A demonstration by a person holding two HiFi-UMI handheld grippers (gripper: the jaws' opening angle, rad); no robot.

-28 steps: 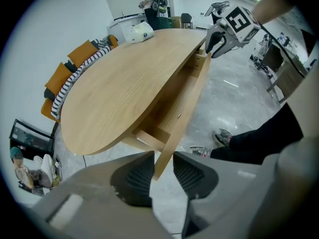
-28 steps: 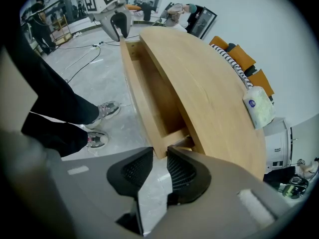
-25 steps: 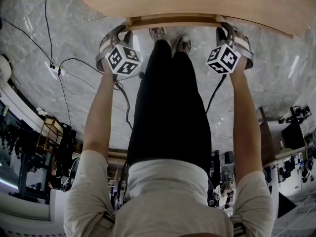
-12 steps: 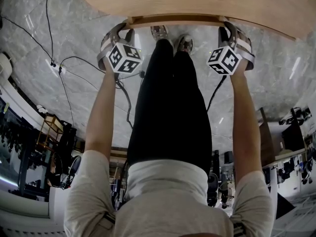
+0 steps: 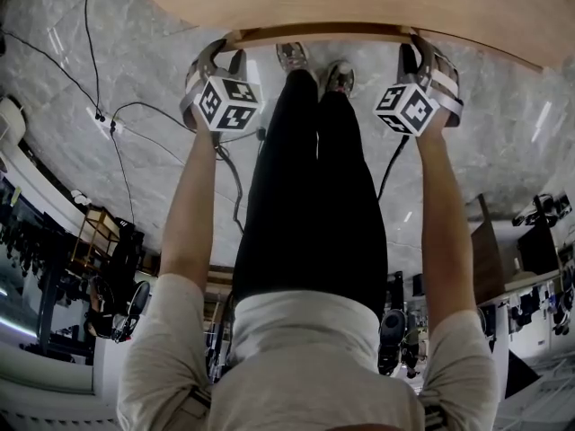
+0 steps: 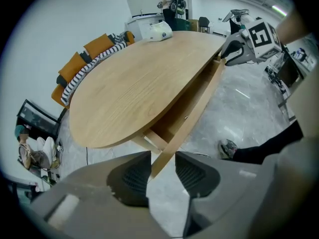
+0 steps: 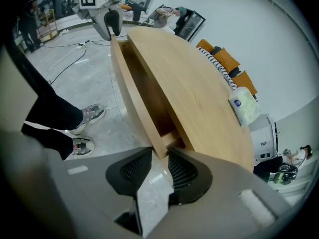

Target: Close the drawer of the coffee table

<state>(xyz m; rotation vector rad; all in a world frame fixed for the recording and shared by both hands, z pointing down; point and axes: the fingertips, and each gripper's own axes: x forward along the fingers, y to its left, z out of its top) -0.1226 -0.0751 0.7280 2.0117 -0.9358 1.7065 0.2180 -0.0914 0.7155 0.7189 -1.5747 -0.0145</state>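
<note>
- Opening just now, left gripper (image 6: 162, 157) jaws are set loosely astride one drawer (image 6: 194, 108) end, unclamped.
- Right gripper (image 7: 159, 154) jaws, likewise opening, are set astride the other end, unclamped.

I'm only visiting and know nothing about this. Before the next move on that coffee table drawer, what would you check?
1. Drawer shut: not ok. The drawer front still stands out from the tabletop, and its inside shows.
2. Left hand-held gripper placed: ok. Its jaws have just been opening. They straddle the front's end, with a gap beside it.
3. Right hand-held gripper grip: cannot tell. Its jaws have just been opening, and the front's other end sits at their tips.
4. Shoes clear: ok. They stand on the floor, apart from the drawer.
5. Tissue pack: ok. It lies on the tabletop, away from the drawer side.
</note>
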